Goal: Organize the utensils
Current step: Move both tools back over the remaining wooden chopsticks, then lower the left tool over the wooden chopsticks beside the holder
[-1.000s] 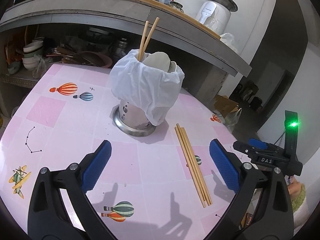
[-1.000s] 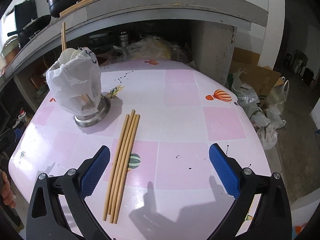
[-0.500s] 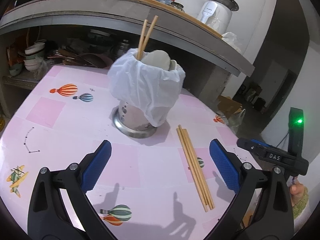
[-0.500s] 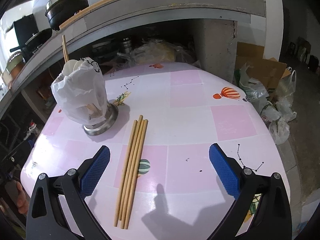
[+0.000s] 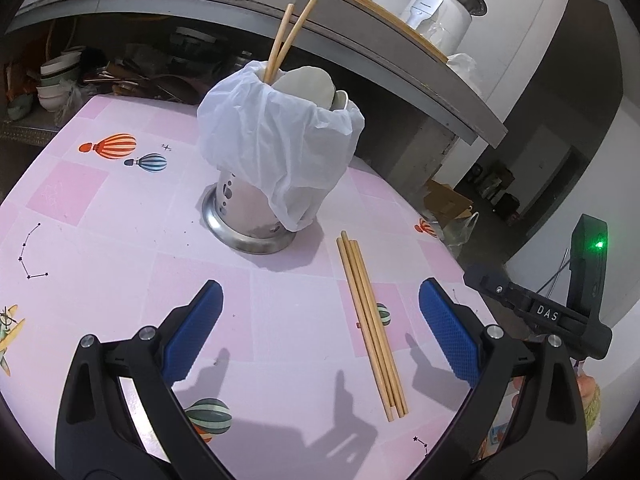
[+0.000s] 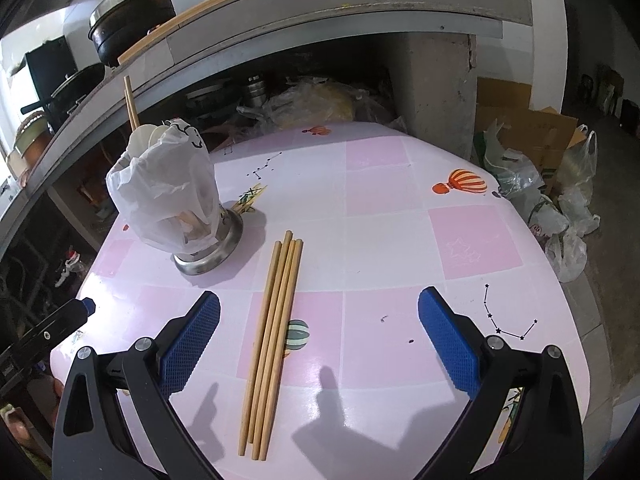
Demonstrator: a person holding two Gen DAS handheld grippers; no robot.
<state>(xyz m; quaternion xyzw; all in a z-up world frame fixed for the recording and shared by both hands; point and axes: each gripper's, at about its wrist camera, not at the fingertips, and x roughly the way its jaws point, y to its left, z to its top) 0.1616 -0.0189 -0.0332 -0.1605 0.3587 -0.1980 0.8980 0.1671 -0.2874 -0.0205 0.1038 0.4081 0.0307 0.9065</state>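
Pink table (image 6: pixel 384 216) filling view. Steel holder (image 6: pixel 208 256), bag-draped, sitting at 11 o'clock. Loose chopsticks (image 6: pixel 272 332) lying lengthwise toward 12, nearer right gripper (image 6: pixel 320 340). Left gripper (image 5: pixel 320 332) hovering; both gaping, holding nothing.

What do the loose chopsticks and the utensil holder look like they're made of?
Chopsticks: likely bamboo or wood, with a matte pale tan, uniform look. Utensil holder: shiny metal, probably stainless steel, with punched holes and a reflective flared base, draped in a thin translucent white plastic bag.

Four loose chopsticks (image 6: pixel 272 332) on table, two chopsticks in holder (image 5: pixel 289 36), one holder (image 5: pixel 256 216).
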